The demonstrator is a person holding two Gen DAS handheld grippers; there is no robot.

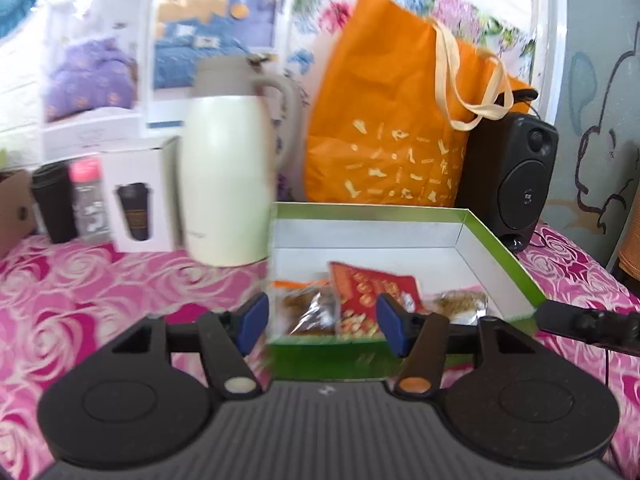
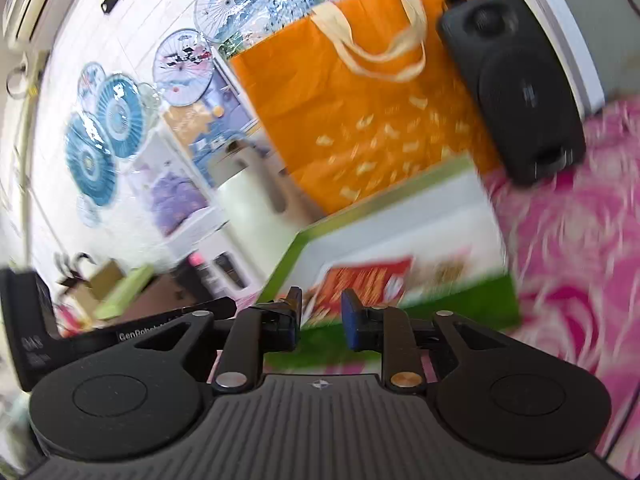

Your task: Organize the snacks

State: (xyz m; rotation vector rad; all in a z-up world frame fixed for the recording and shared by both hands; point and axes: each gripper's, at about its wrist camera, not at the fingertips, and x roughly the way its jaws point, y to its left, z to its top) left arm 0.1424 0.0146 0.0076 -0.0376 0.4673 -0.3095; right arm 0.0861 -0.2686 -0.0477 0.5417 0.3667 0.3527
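Observation:
A shallow green box with a white inside lies on the pink rose cloth. In it lie a red snack packet, a clear packet of brown snacks and a clear packet of pale snacks. My left gripper is open and empty, just in front of the box's near wall. In the tilted, blurred right wrist view the box and red packet show ahead. My right gripper is open with a narrower gap and holds nothing, above the box's near edge. Its arm shows at the right in the left wrist view.
Behind the box stand a cream thermos jug, an orange tote bag and a black speaker. At the left are a white cup carton, a black cup and a pink-lidded bottle.

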